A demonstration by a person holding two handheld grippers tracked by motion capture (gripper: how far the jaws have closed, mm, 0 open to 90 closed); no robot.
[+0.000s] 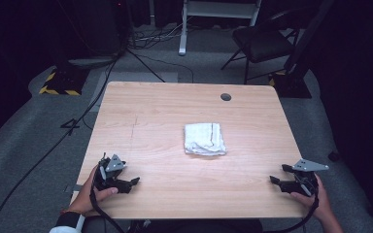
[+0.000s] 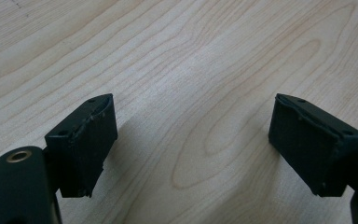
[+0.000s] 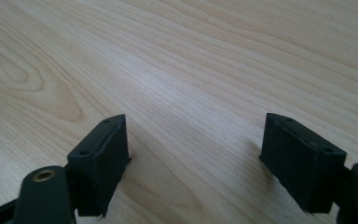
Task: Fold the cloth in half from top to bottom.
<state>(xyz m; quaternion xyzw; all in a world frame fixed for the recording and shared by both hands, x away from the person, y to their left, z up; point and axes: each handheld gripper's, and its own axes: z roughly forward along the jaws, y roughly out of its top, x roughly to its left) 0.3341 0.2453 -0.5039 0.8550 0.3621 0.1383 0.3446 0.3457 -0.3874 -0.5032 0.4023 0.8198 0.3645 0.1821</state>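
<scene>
A single folded white cloth (image 1: 204, 139) is lying on the wooden table (image 1: 150, 111), slightly right of the middle and well apart from both grippers. The left gripper (image 1: 132, 182) is being held by the person's left hand (image 1: 88, 196) near the front left corner of the table, and the right gripper (image 1: 275, 174) is being held by the right hand (image 1: 318, 198) near the front right corner. In the left gripper view, the jaws are being held wide apart with nothing but bare wood grain between them; in the right gripper view, the same released state is being shown, again over bare wood. The step in hand is judged to be the approach to the cloth, which is not yet being touched. For a clean grasp, it is advised that both grippers are being brought inward and forward with the jaws kept spread, that each is being aimed at a separate edge or corner of the cloth, and that the lower jaw is being slid flat along the table so that only the intended layers are being pinched. Counted: one cloth, one table, two grippers, two hands. On the floor beyond the table, one dark chair (image 1: 262, 41) is standing.
</scene>
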